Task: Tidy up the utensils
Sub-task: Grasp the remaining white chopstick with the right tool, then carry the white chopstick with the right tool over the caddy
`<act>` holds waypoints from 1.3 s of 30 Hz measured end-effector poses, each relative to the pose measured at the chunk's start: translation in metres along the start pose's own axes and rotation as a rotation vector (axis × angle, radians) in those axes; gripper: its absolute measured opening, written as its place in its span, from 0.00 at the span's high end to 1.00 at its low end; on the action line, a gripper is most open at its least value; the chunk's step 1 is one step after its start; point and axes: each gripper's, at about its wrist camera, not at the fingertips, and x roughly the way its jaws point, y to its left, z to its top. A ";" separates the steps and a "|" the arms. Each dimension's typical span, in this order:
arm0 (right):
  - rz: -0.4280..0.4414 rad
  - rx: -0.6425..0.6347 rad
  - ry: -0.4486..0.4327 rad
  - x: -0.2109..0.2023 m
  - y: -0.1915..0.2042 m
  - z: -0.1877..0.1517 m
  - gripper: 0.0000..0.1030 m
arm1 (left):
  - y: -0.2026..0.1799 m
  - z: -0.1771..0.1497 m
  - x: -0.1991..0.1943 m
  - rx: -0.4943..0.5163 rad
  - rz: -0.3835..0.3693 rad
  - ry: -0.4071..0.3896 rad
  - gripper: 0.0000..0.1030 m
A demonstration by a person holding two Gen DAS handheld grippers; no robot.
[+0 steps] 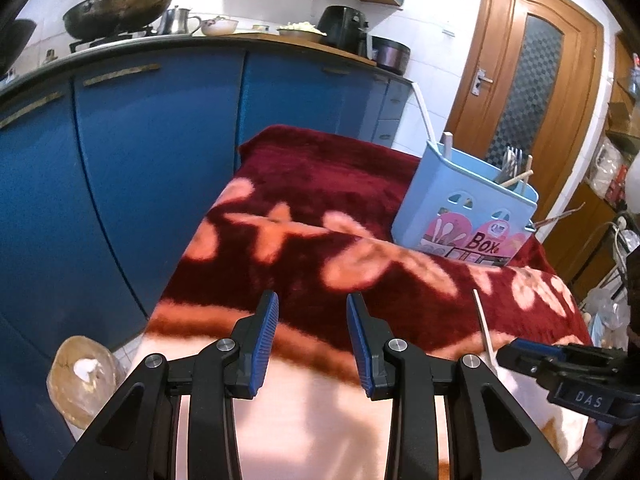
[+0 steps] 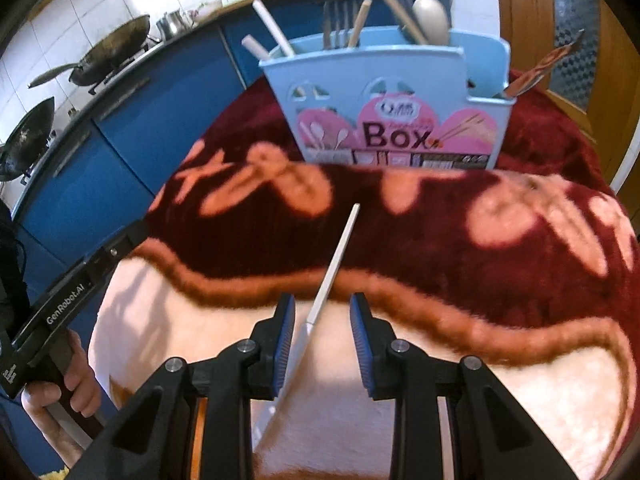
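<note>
A light blue utensil box (image 2: 400, 92) with a pink "Box" label stands on the red flowered blanket (image 2: 460, 224), holding forks, wooden handles and a spoon. It also shows in the left wrist view (image 1: 460, 204) at the right. A long white utensil (image 2: 336, 264) lies on the blanket, its handle pointing toward the box and its near end between my open right gripper's (image 2: 322, 316) fingers. Its tip shows in the left wrist view (image 1: 482, 320). My left gripper (image 1: 312, 316) is open and empty above the blanket.
Blue kitchen cabinets (image 1: 140, 152) with a counter carrying a wok (image 1: 120, 8) and pots run along the left. A wooden door (image 1: 520, 80) is behind the box. A sack (image 1: 80, 380) sits on the floor at the left.
</note>
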 end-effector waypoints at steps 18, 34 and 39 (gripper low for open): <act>0.050 0.090 0.125 0.022 -0.015 0.013 0.89 | -0.002 -0.005 0.008 0.001 -0.023 0.029 0.65; 0.258 0.167 -0.137 -0.035 -0.049 -0.010 0.93 | -0.033 -0.006 0.006 0.041 -0.074 0.042 0.65; 0.267 0.179 -0.232 -0.050 -0.061 -0.010 0.93 | -0.043 -0.006 0.008 0.052 -0.093 0.048 0.65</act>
